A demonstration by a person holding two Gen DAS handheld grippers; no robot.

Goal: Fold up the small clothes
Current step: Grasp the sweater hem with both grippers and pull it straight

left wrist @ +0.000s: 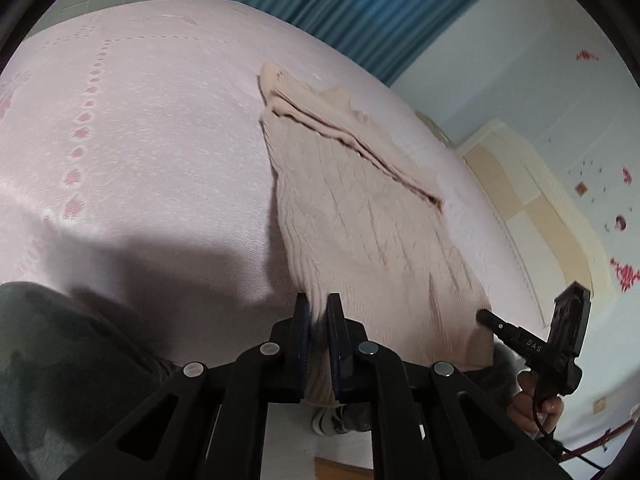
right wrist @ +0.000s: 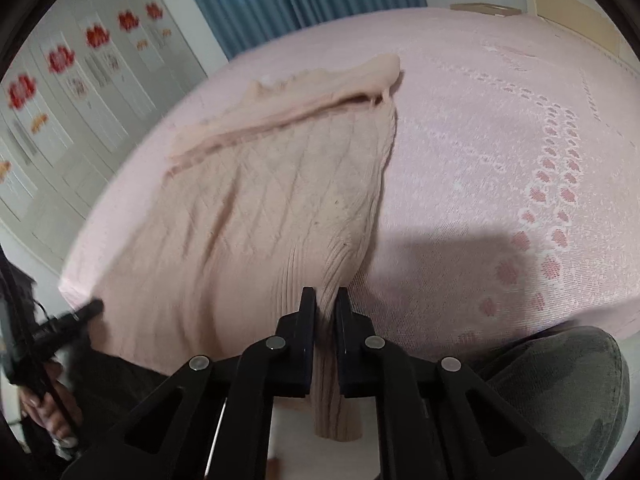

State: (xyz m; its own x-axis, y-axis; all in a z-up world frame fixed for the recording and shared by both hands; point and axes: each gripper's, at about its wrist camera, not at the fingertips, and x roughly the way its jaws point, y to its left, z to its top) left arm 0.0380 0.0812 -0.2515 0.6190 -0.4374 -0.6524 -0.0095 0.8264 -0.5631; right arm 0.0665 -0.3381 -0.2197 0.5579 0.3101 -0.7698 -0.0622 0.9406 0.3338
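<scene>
A beige cable-knit sweater point(left wrist: 360, 216) lies spread on the pink bedspread point(left wrist: 140, 140), its far end folded over in a thick band. My left gripper point(left wrist: 318, 308) is shut on the sweater's ribbed hem at the near left corner. In the right wrist view the same sweater point(right wrist: 260, 184) stretches away from me, and my right gripper point(right wrist: 325, 306) is shut on the ribbed hem at its near right corner, with knit hanging down between the fingers. Each gripper shows at the edge of the other's view: the right one point(left wrist: 520, 336) and the left one point(right wrist: 68, 320).
The bedspread point(right wrist: 500, 140) carries a pink dotted pattern. Blue curtains point(left wrist: 380, 8) hang beyond the bed, and a cream headboard point(left wrist: 532, 208) stands at one side. A person's knees in dark trousers point(right wrist: 568, 376) press against the bed's near edge. A hand point(left wrist: 536, 404) holds the right gripper's handle.
</scene>
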